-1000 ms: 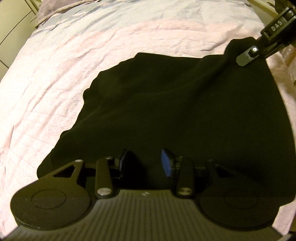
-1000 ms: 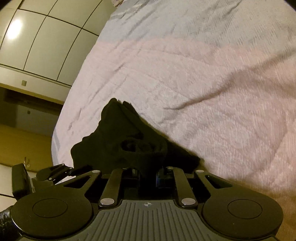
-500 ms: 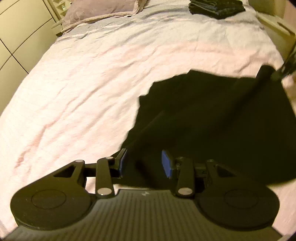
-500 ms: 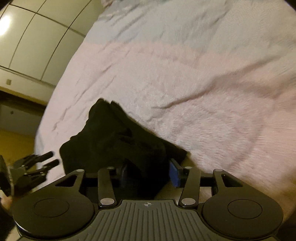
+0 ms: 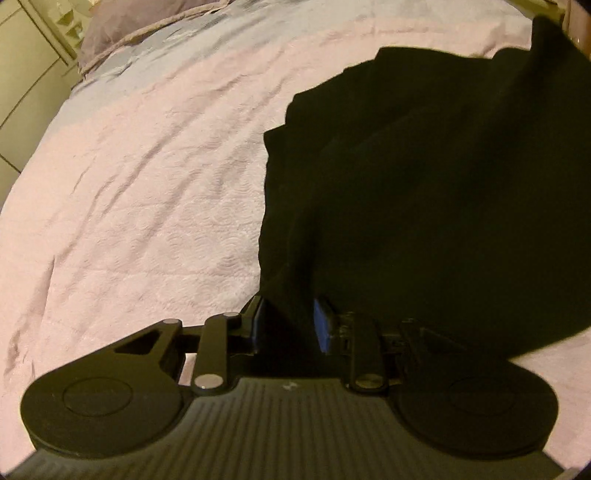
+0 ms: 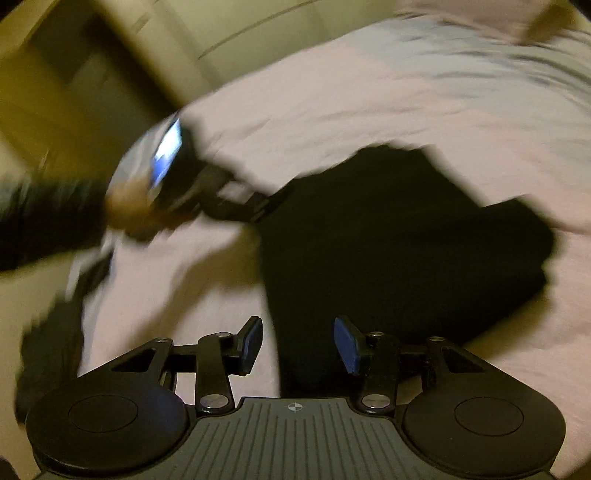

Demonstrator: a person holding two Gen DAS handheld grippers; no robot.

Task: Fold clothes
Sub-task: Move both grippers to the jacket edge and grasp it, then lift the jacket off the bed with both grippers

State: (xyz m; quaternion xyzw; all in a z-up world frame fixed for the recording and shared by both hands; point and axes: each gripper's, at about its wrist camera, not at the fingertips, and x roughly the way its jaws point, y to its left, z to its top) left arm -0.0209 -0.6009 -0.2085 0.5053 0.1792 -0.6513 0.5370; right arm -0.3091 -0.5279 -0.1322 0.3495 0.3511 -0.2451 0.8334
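A black garment [image 5: 424, 184] lies on the pink bedspread [image 5: 147, 184], bunched toward the right in the left wrist view. My left gripper [image 5: 290, 323] has a fold of its near edge between the blue pads, and its jaws are closing on that fabric. In the blurred right wrist view the garment [image 6: 388, 240] is a folded dark slab. There the left gripper [image 6: 273, 201], held by a hand [image 6: 129, 210], reaches its left corner. My right gripper [image 6: 299, 345] hovers open over the garment's near edge, its pads apart from the cloth.
A grey pillow [image 5: 140, 26] lies at the head of the bed, beside pale cupboard doors [image 5: 22, 74]. More cupboard fronts [image 6: 258, 37] and a dim floor area [image 6: 44, 110] lie beyond the bed's edge. The bedspread [image 6: 406, 92] stretches far and right of the garment.
The left gripper has carried the garment's edge across to the right, folding it over. The right gripper has opened, let go of the bunched cloth, rolled and pulled away.
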